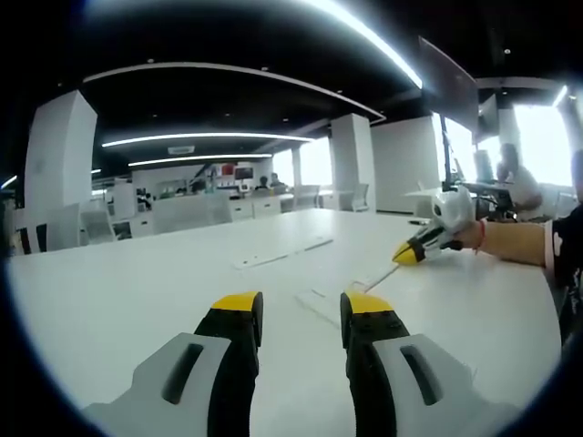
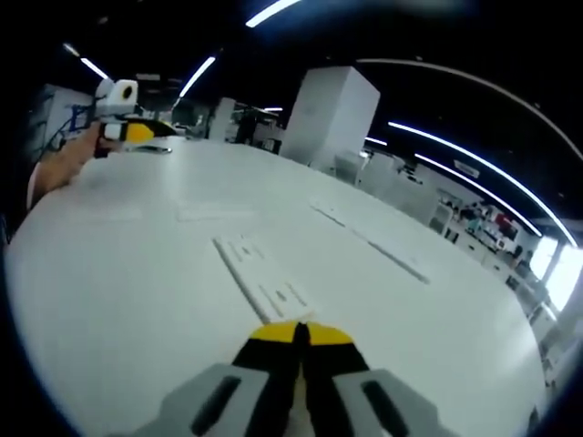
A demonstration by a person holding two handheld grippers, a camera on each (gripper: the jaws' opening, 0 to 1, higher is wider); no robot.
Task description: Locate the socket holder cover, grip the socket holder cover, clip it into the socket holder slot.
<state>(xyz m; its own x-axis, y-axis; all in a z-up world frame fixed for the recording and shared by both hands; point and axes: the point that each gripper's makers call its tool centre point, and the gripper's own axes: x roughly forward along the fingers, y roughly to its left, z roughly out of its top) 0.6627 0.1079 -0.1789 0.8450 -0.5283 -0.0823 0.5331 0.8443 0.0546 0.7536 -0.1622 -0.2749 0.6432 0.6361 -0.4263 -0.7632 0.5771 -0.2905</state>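
**A:** Where is the socket holder cover (image 2: 260,273) lying?

**B:** I'm taking it to be the flat white slotted strip that is lying on the desk (image 2: 109,282). In the right gripper view it is running straight ahead of the right claw (image 2: 299,333), with its long axis pointing away and a little to the left. Its near end is sitting right at the claw's tips.

**A:** Is that claw gripping it?

**B:** Its jaws are pressing together, but I cannot tell whether they are catching the strip's edge.

**A:** And the other one?

**B:** The left claw (image 1: 301,302) is hanging released with its jaws apart, just short of the strip's other end. The right claw seems the better placed of the two.

**A:** Where is the slot?

**B:** Probably in the longer white rail (image 2: 378,244), which is lying farther out and roughly parallel to the strip, apart from it.
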